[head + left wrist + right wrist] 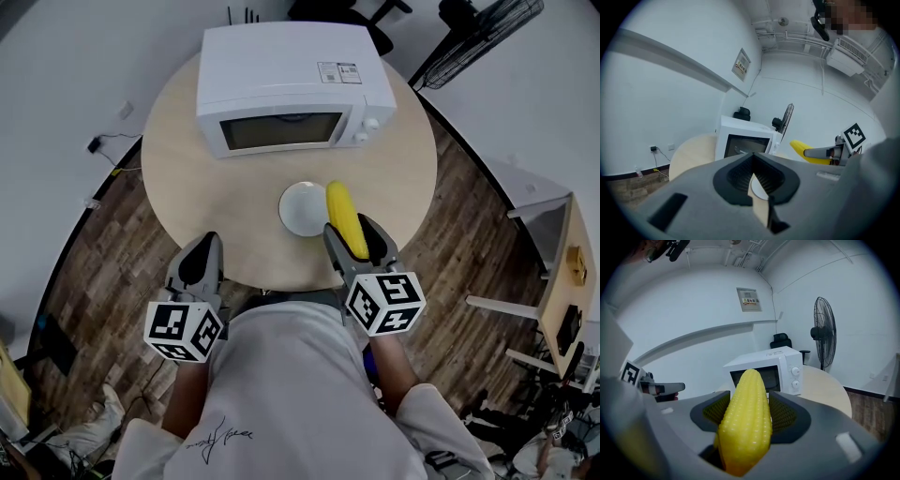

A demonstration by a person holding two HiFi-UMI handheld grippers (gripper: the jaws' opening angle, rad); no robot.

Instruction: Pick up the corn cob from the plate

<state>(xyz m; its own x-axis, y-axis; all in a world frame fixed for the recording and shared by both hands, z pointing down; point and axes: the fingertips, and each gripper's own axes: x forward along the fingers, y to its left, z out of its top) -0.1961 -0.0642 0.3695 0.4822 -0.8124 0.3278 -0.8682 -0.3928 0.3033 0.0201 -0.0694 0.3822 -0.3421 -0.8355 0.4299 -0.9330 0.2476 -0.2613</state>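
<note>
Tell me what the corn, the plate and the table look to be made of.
Corn: probably moulded plastic or rubber rather than real, since the kernels are very even, uniformly yellow and have a soft sheen.
Plate: smooth plain white; it could be ceramic or plastic, the look leaves it open.
Table: pale matt wood or wood-look laminate, an even light tan without gloss.

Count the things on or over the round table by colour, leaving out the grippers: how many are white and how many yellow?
White: 2 (microwave, plate)
Yellow: 1 (corn cob, held in the right gripper)
Total: 3
</note>
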